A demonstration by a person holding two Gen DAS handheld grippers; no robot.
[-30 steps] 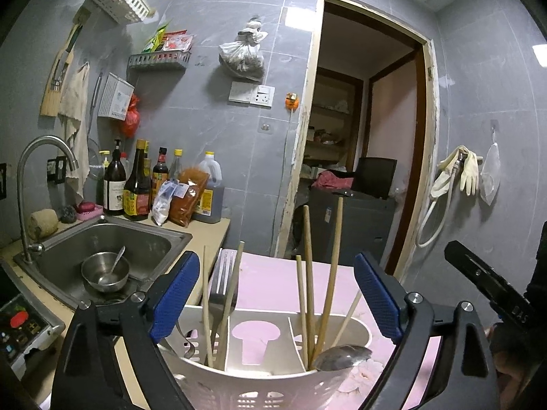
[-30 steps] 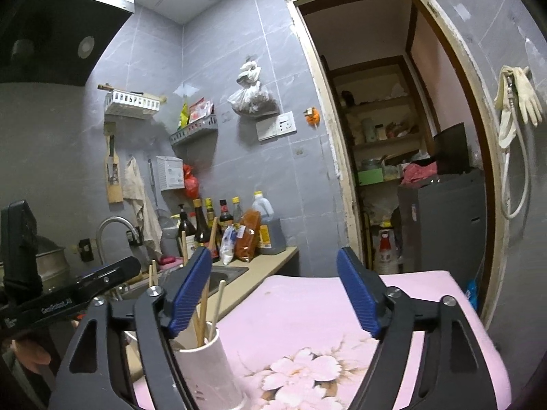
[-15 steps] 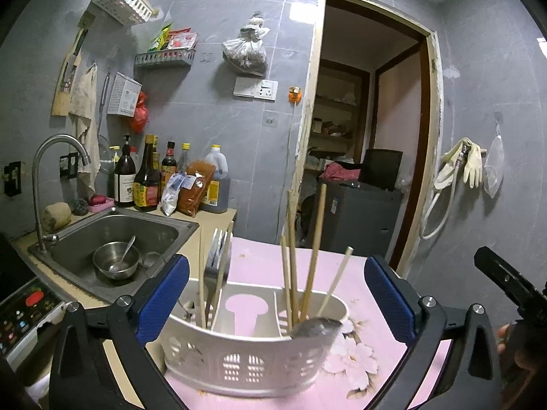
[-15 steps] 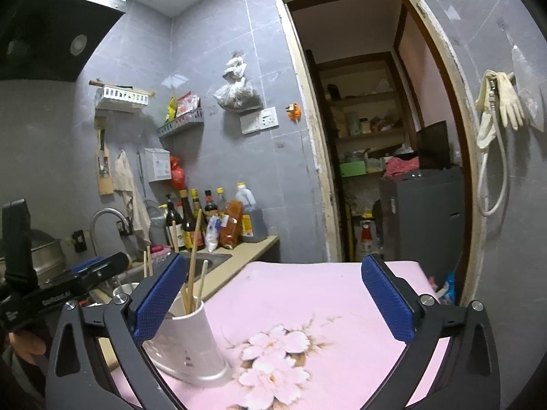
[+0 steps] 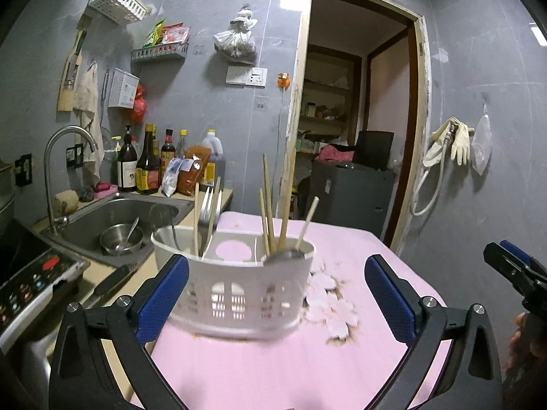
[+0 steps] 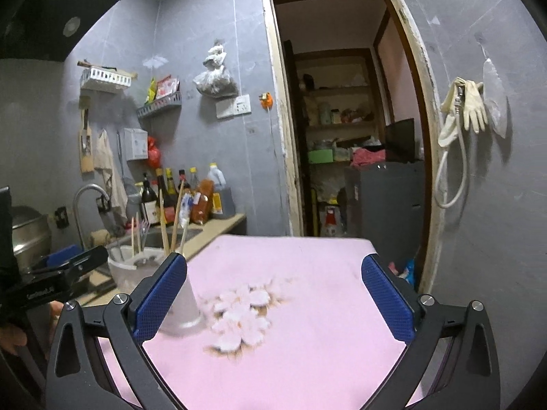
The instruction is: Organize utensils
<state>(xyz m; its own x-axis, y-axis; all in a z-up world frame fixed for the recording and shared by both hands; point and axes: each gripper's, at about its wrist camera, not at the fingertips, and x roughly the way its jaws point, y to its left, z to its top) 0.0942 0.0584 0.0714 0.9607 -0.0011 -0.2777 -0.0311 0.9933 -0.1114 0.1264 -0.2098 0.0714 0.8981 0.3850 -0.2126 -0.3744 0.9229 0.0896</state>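
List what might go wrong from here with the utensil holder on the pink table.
1. The white utensil holder stands near the table's left edge, beside the sink; a nudge could tip it off.
2. Tall chopsticks lean loosely and may snag a gripper reaching in.
3. The open left gripper sits close in front of the holder, so a clumsy approach could push it.

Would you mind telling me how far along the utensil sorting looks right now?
Done: chopsticks, a fork and a spoon already stand in the white holder on the pink table. In hand: nothing; the left gripper and right gripper are open and empty. Left: no loose utensils show on the table.
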